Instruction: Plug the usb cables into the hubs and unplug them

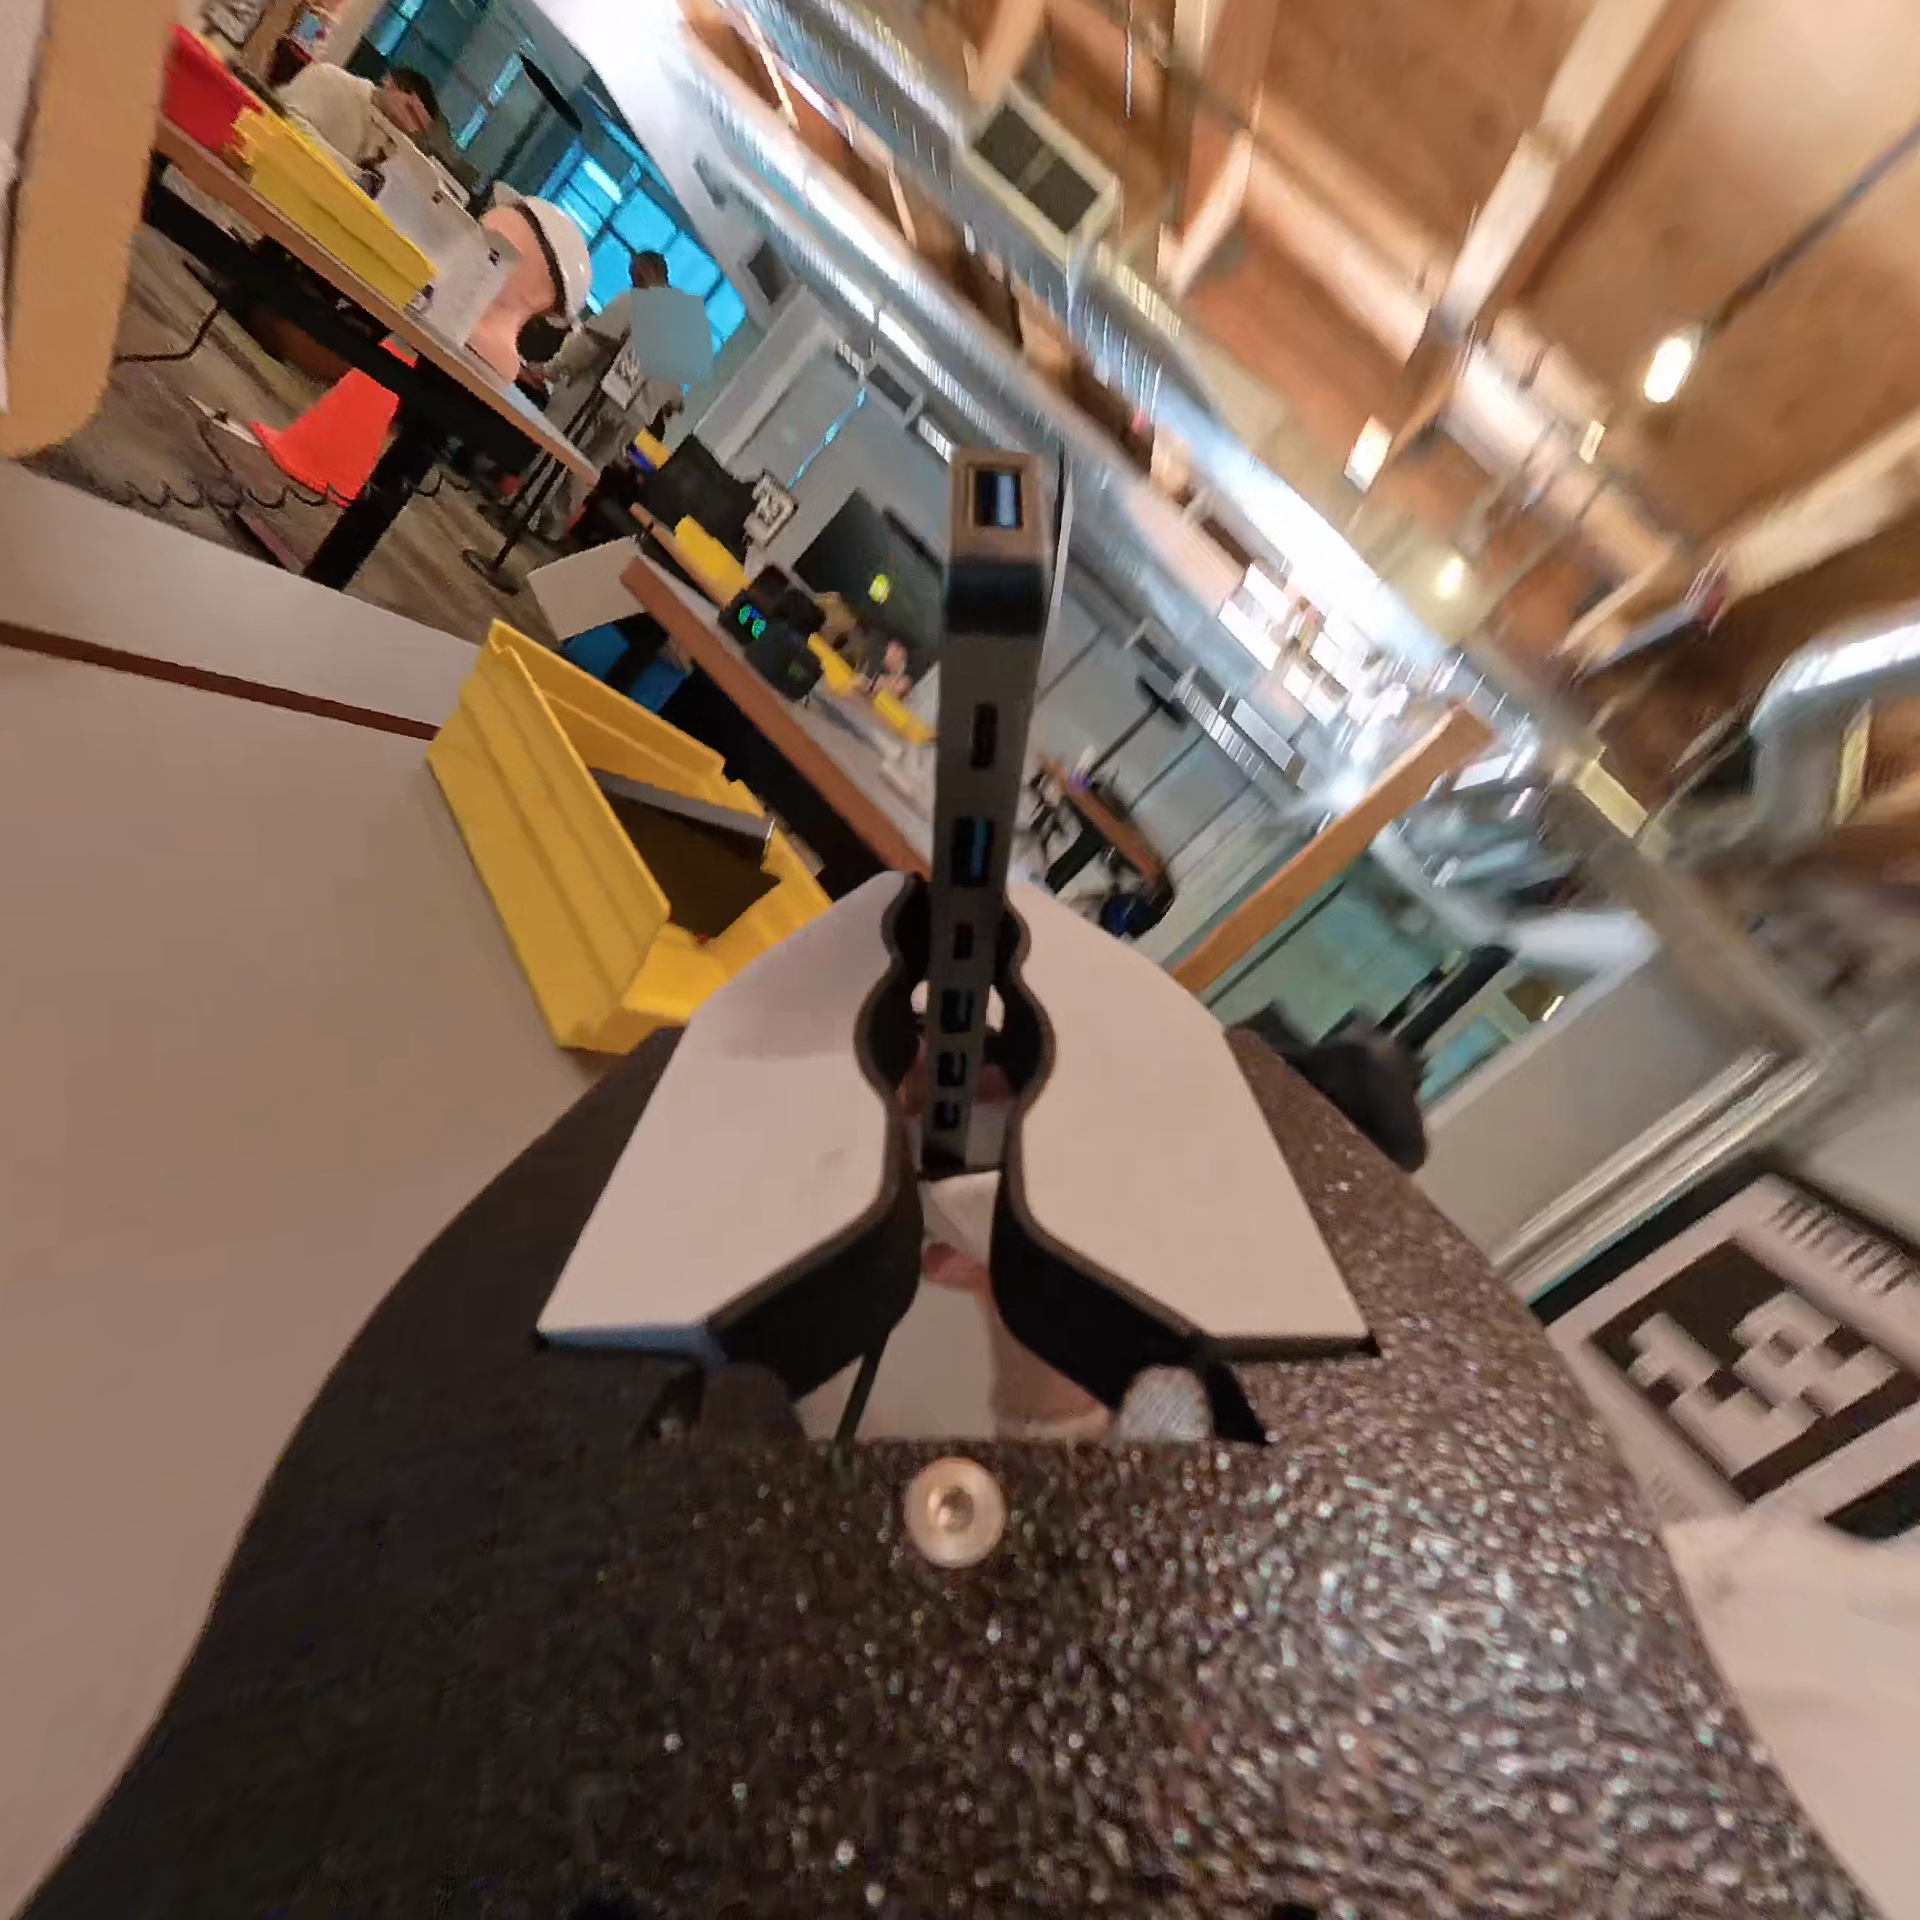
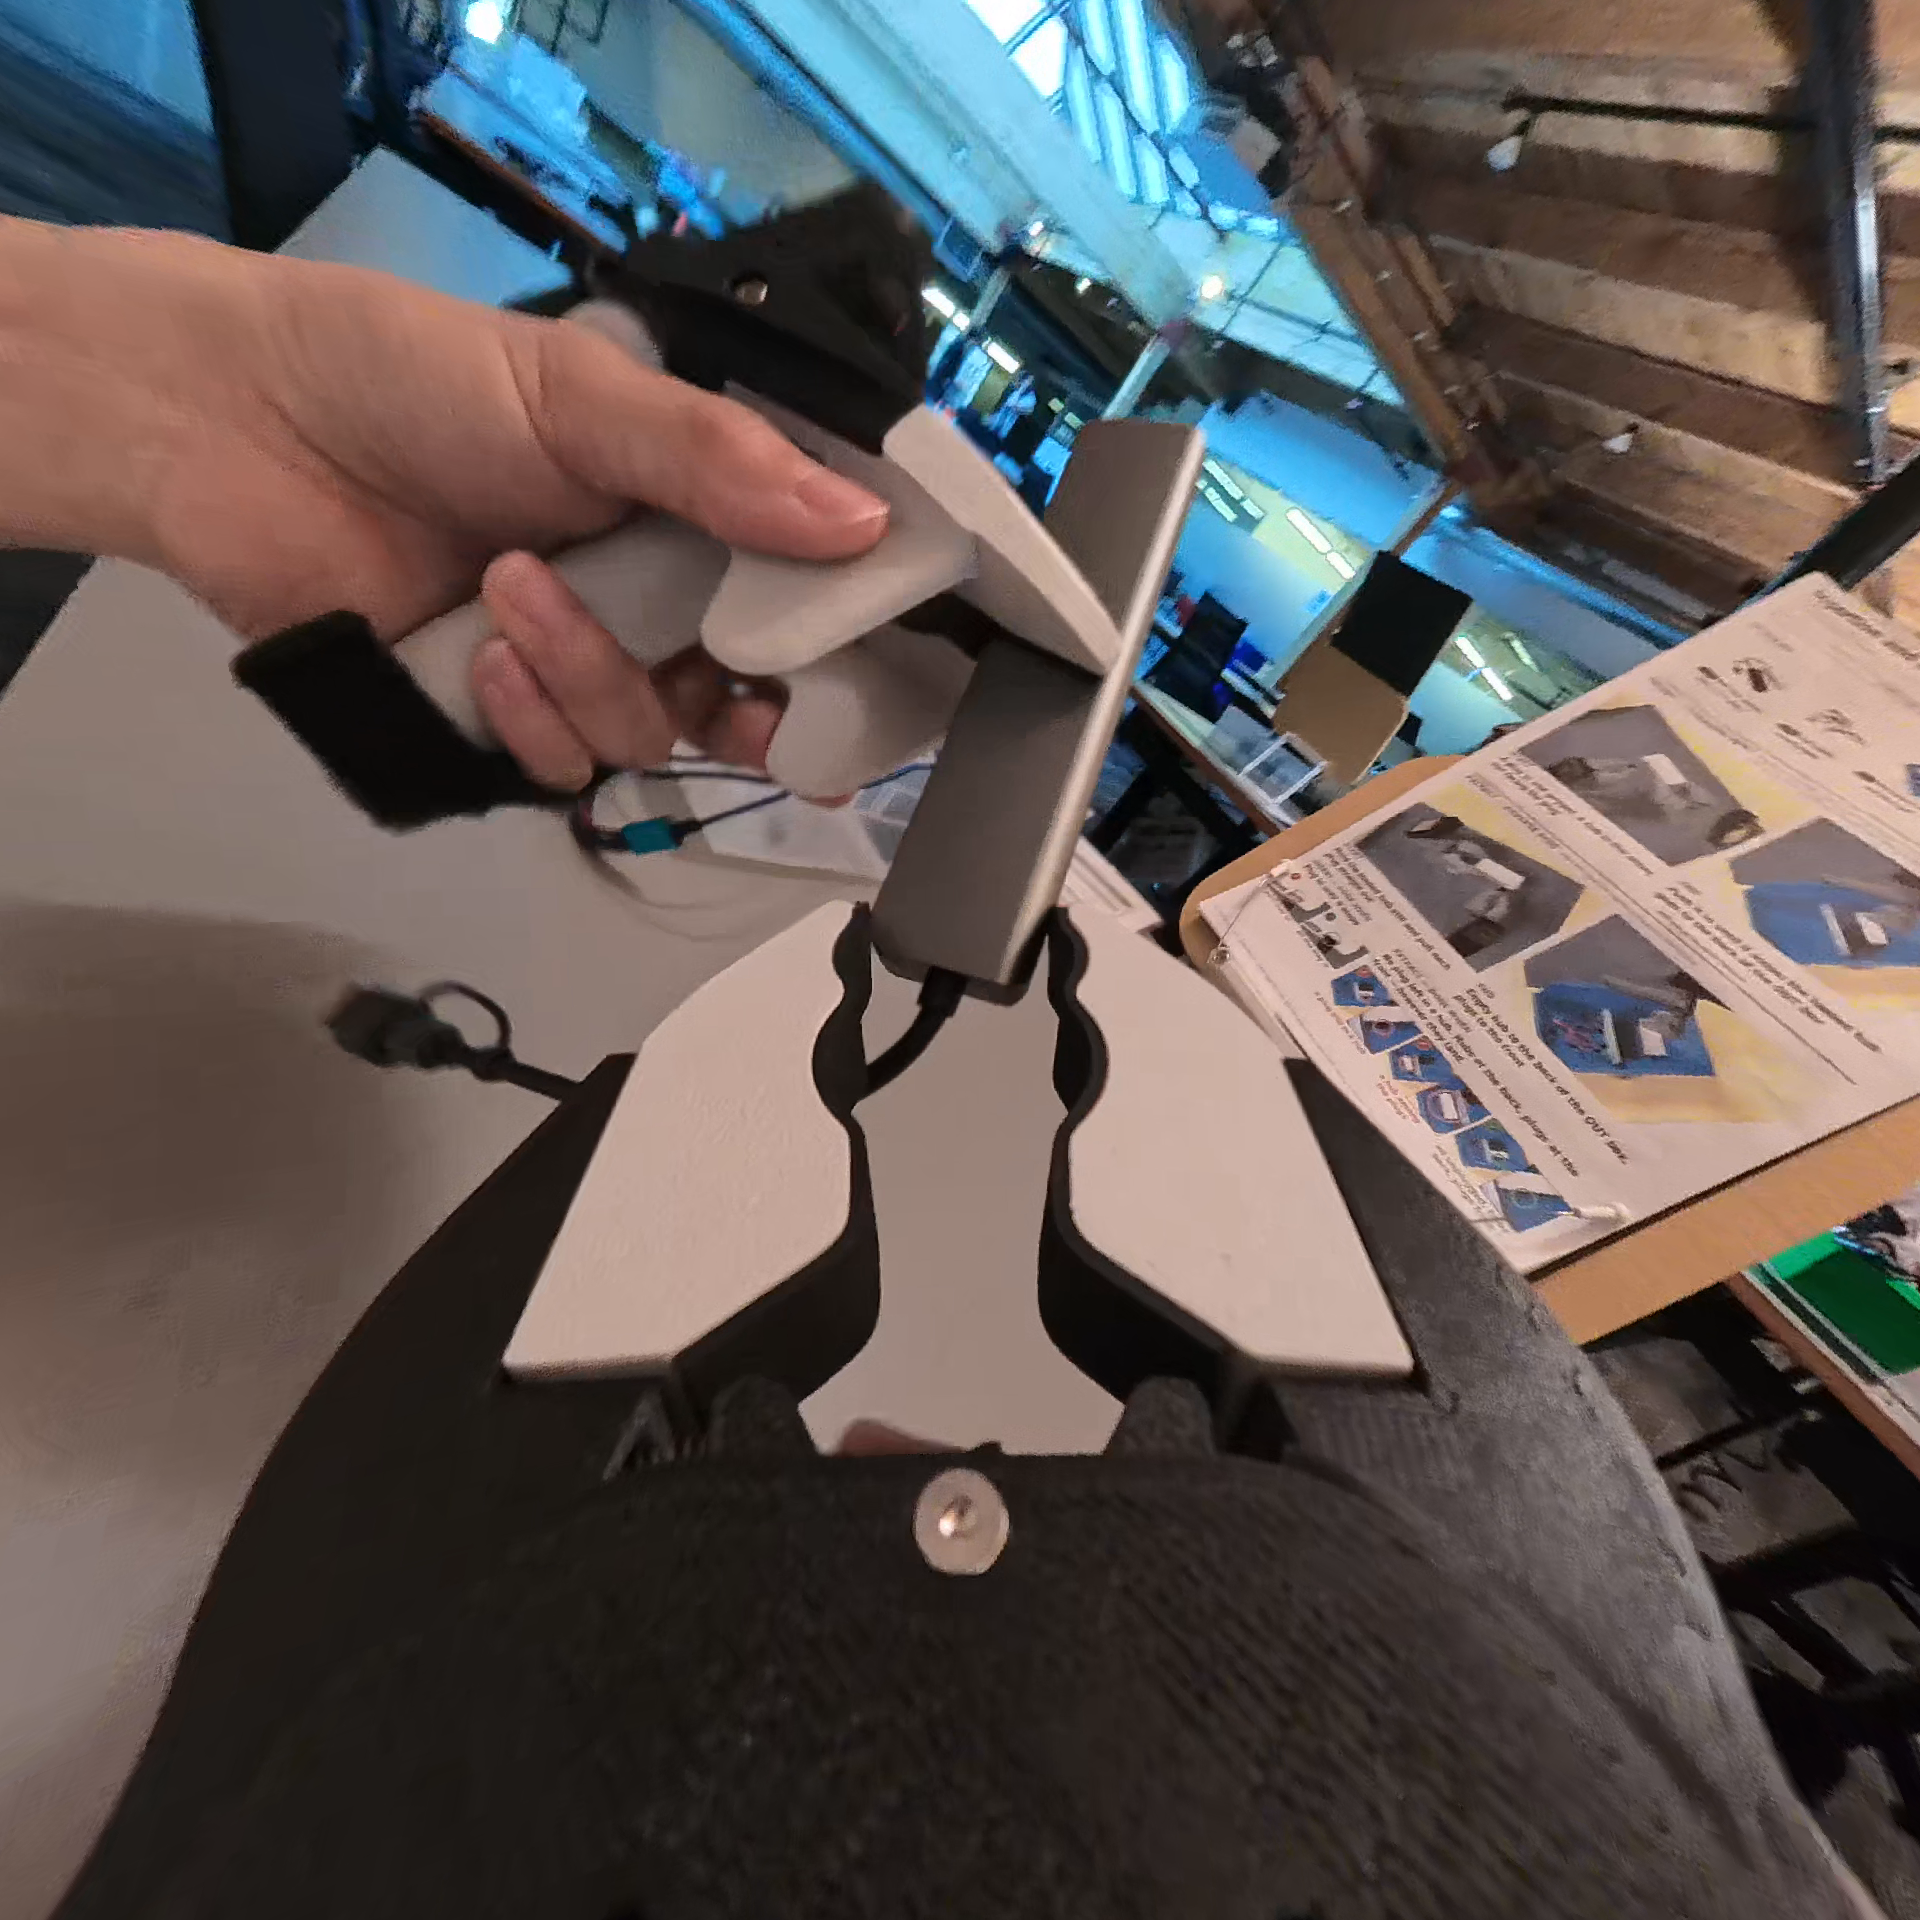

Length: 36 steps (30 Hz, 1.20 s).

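Note:
My left gripper [image 1: 956, 904] is shut on a dark grey USB hub [image 1: 987, 644] and holds it upright in the air, with its row of ports facing the camera. In the right wrist view the same hub [image 2: 997, 790] is clamped at its middle by the left gripper [image 2: 1039, 582], which a hand [image 2: 416, 436] holds. My right gripper [image 2: 954, 925] has its fingertips closed on the hub's lower end. The hub's black cable [image 2: 914, 1029] leaves that end and runs between my fingers. Its plug [image 2: 405, 1029] lies on the white table [image 2: 208, 1143].
A yellow bin [image 1: 561, 831] stands on the table [image 1: 208, 935] to the left. A printed instruction sheet on a board [image 2: 1558, 935] lies at the right. Thin wires with a teal connector [image 2: 644, 831] lie behind the hub. A black-and-white marker tag [image 1: 1766, 1371] is at the right. The grippers' ends are close to 5 cm from one another.

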Motion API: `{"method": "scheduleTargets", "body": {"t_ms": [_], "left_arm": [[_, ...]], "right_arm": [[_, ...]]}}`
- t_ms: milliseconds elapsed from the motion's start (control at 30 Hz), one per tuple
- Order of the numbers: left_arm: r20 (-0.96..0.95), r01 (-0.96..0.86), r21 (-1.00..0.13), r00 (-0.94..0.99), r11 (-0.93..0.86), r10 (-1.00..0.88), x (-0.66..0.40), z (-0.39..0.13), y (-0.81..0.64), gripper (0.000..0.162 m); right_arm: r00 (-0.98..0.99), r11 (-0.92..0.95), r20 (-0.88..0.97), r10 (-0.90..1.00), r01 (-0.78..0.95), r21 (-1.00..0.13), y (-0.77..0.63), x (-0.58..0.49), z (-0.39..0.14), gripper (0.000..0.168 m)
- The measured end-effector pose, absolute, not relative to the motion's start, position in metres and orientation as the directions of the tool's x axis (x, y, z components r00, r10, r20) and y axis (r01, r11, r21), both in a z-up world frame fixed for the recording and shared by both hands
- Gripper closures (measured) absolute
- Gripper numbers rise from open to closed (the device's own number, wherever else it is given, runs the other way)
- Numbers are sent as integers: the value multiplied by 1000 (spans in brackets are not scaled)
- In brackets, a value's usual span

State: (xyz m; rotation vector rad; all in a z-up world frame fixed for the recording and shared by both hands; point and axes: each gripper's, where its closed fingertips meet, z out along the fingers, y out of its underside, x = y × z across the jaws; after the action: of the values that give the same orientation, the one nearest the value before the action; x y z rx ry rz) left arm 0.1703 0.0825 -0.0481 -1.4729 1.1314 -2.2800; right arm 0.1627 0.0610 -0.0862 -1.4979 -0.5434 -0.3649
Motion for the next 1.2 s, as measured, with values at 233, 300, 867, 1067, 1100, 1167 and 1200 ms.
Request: {"method": "scheduleTargets", "body": {"t_ms": [233,300,867,1067,1100,1167,1200], "left_arm": [[862,-186,-256,-487,-949,-137,173,-55,126,152],[858,-191,-240,-500,-952,-116,171,-52,125,152],[882,-266,-368,-403,-891,-244,197,-68,69,152],[845,-238,-489,-366,-839,-389,198,-63,69,152],[841,-239,-499,-365,-833,-399,198,-63,67,152],[845,-240,-490,-365,-838,-390,198,-63,65,152],[850,-237,-481,-364,-844,-381,198,-63,65,152]], "right_arm": [[949,337,299,101,250,-908,33,185,-53,114],[968,352,251,7,232,-907,23,216,-59,116],[931,370,364,-20,345,-863,51,183,-71,136],[952,332,304,-13,291,-897,55,190,-79,137],[953,321,302,-14,290,-902,56,191,-81,137],[955,341,296,-27,287,-895,55,190,-79,136],[953,341,300,-36,294,-893,56,190,-78,136]]}}
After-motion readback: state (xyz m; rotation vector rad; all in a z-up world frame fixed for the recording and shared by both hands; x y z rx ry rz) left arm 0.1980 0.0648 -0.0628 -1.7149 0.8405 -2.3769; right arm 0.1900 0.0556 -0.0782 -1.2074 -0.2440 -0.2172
